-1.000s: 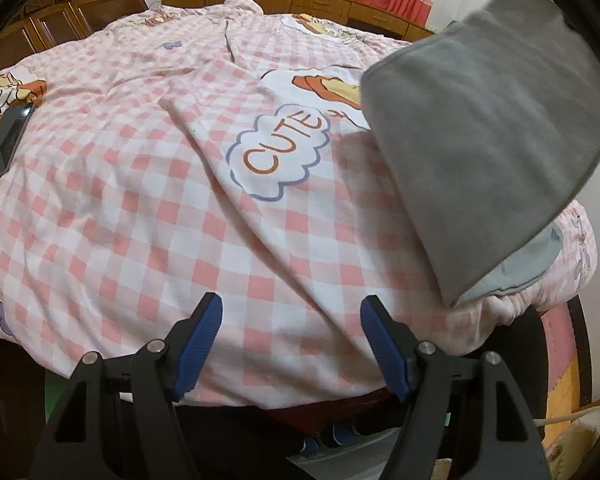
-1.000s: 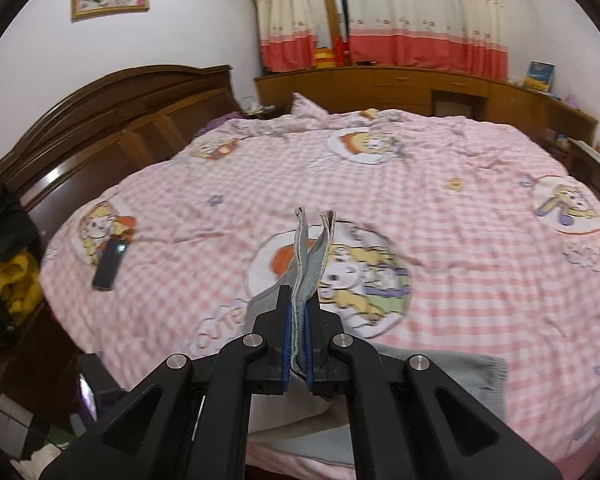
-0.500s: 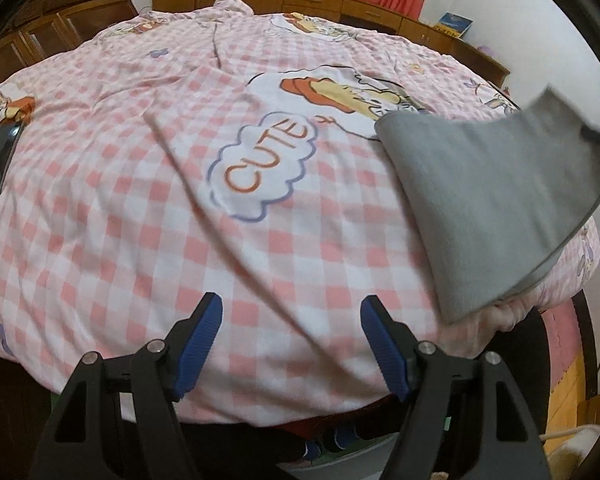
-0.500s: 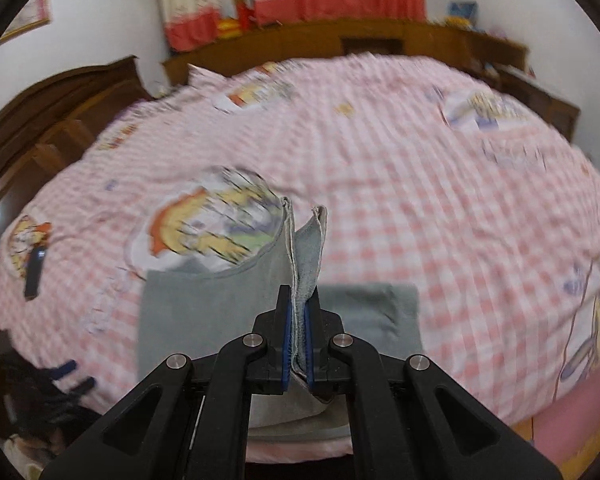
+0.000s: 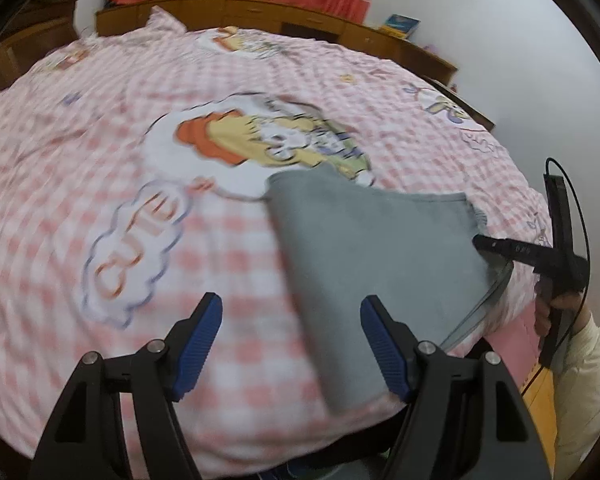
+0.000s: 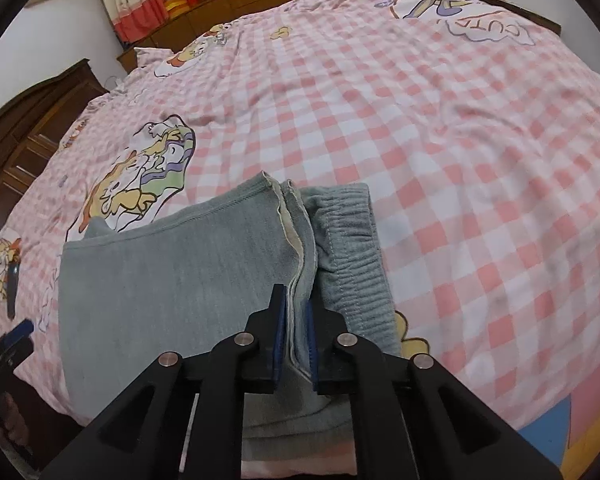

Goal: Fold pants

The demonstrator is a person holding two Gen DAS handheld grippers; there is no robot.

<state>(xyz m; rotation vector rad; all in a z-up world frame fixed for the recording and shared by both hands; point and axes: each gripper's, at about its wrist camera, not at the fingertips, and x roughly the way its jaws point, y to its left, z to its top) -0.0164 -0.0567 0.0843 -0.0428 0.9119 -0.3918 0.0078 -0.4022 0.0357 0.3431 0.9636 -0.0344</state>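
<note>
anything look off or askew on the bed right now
Slightly. The folded gray pants are not lined up: the leg hems stop short of the elastic waistband, which pokes out beside them. The right gripper has its jaws shut on the hem layers. A dark phone-like object lies near the bed edge.

Open quilt (image 6: 440,128) surrounds the pants (image 6: 172,280); only a phone (image 6: 11,288) lies far left.

The left gripper (image 5: 291,344) is held forward with its two blue-padded fingers (image 5: 200,338) spread wide apart and nothing between them. The right gripper (image 6: 296,334) has its fingers (image 6: 279,338) drawn close together, clamping a fold of grey fabric. A hand (image 5: 556,312) in a cream sleeve grips its handle.
</note>
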